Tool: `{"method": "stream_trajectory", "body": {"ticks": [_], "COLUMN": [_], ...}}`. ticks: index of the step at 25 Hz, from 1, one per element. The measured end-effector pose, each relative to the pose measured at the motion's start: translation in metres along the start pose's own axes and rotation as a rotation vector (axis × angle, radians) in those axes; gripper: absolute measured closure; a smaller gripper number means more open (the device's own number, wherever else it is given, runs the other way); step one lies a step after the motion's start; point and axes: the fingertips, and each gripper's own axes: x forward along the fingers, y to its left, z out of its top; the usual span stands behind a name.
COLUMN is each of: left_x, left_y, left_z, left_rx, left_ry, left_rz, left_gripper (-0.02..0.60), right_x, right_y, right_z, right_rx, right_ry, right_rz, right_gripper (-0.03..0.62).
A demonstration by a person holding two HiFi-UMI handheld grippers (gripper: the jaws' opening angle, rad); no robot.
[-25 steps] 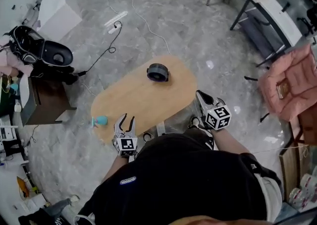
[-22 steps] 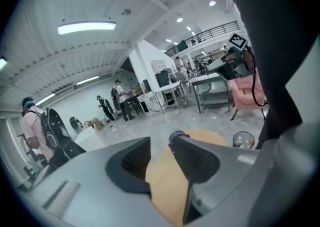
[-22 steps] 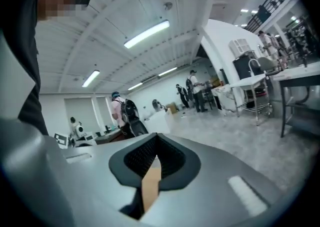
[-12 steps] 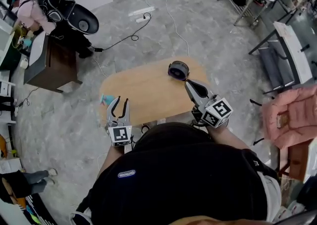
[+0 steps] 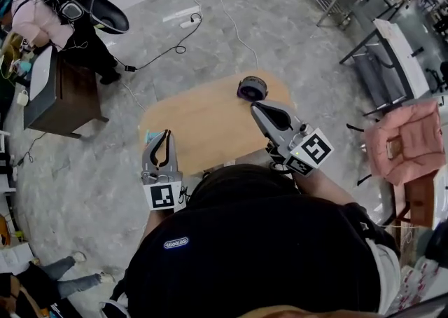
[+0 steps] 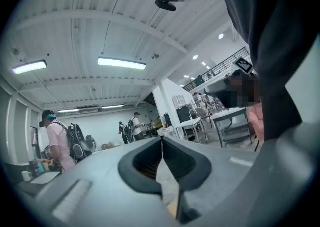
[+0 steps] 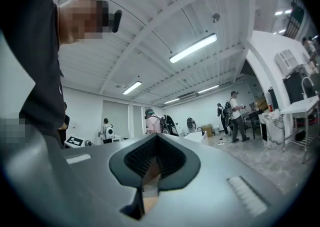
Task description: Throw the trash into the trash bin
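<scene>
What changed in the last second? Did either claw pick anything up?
Both lifted. The left claw rose by the near edge of the table; the right claw swung in over the table toward the dark container. Nothing was grabbed: both are shut and empty. The container and teal item stayed put.

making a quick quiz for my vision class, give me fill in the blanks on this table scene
The light wooden table top is ___ in shape.
The small dark round bin stands near the end of it that is ___ from the person.
The left gripper and the right gripper both have jaws that are ___, with nothing held.
Missing words: oval; farthest; shut.
</scene>
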Motion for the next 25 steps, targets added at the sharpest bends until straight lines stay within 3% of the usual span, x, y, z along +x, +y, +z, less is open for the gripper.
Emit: {"method": "stream_trajectory", "body": {"ticks": [4,8,16,19,25], "left_x": [0.004,0.006,0.006,0.011,0.02], "left_y": [0.013,0.001,-0.049,-0.077,-0.147], "left_z": [0.019,0.038,0.067,0.077,0.092], "left_rx": [-0.028,0.002,0.009,-0.012,0.017], "left_ry": [-0.017,-0.031,-0.02,0.003,0.052], "left_rz": [-0.133,-0.213,-0.19,-0.192,-0.211], "left_gripper": [0.58,0.58,0.58,0.58,0.58], "right_x": [0.009,0.0,-0.041,-0.061,-0.11], "right_y": [0.027,0.042,0.044,0.031,0.013], "right_z": [0.014,0.021,0.04,0.046,0.04], "right_rx": [0.012,-0.015,-0.05,-0.021,0.05], "right_ry": [-0.014,0.003,-0.036,-0.045,-0.04], "right_rz": [-0.099,-0.113,-0.059,-0.045,0.0], "right_gripper": [0.566,0.566,0.566,0.566,0.566]}}
